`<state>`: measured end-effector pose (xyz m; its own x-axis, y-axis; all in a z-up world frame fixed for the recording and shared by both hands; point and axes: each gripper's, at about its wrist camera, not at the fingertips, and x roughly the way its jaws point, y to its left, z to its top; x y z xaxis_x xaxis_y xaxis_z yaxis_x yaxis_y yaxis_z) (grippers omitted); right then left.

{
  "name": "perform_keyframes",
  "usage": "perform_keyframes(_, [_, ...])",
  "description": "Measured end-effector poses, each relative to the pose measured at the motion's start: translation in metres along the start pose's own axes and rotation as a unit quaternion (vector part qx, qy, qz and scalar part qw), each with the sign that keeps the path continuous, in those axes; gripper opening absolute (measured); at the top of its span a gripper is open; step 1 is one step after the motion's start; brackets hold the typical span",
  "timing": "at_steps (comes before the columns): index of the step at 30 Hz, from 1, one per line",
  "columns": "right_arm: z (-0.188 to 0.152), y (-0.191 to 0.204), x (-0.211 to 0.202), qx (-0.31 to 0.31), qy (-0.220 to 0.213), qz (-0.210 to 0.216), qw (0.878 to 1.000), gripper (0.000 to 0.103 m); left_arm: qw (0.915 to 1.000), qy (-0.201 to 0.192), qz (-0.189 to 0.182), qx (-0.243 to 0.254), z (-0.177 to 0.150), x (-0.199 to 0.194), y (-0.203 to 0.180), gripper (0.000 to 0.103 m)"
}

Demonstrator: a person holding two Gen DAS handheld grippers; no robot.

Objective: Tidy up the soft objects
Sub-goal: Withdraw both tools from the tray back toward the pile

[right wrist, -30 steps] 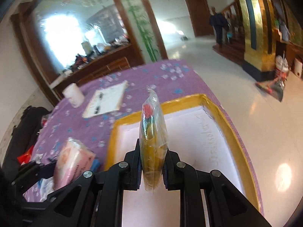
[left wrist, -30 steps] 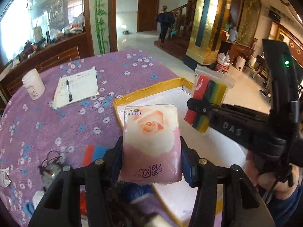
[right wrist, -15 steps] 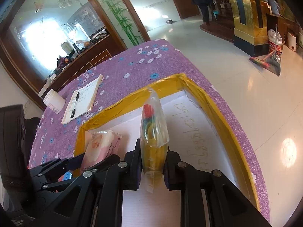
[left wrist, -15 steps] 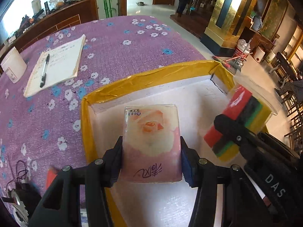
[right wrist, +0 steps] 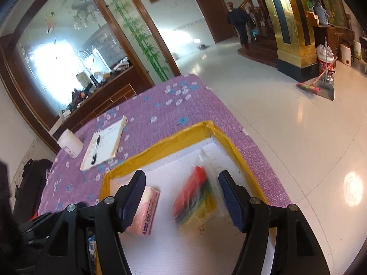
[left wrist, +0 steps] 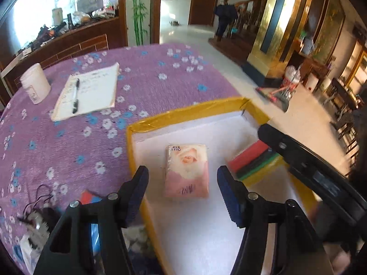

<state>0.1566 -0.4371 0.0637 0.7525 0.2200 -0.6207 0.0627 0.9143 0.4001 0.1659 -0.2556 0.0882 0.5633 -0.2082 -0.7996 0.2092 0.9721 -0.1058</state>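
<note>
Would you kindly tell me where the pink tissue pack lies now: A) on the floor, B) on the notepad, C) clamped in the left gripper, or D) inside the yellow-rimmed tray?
D: the tissue pack lies flat on the white bottom of the tray, free between the left gripper's open jaws.

Each handheld claw is built of matte black plastic. The left claw carries two angular arms that end in ribbed dark-blue pads, each arm pinned by round silver screws at its joints. The right claw has the same black frame, blue ribbed pads and silver screws. Seen from the left camera, the right claw's long black body shows moulded panels and a small screw along its side. A dark sleeve sits at the frame's right edge.
</note>
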Motion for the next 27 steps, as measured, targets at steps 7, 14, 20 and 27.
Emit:
perform_keyframes(7, [0.001, 0.008, -0.017, -0.003, -0.034, 0.038, 0.999, 0.070, 0.9949, -0.092, 0.000, 0.041, -0.082, -0.079, 0.018, 0.084])
perform_keyframes(14, [-0.011, 0.030, -0.032, -0.046, -0.063, 0.048, 0.996, 0.070, 0.9893, -0.145, -0.012, -0.008, -0.099, -0.077, 0.061, 0.084])
perform_keyframes(20, [-0.027, 0.042, -0.033, -0.051, -0.060, 0.025, 0.997, 0.070, 0.9864, -0.159, -0.012, -0.040, -0.111, -0.069, 0.076, 0.084])
perform_keyframes(27, [-0.043, 0.019, -0.033, 0.035, -0.052, 0.073, 0.995, 0.070, 0.9825, -0.172, 0.015, -0.069, -0.118, -0.067, 0.082, 0.084])
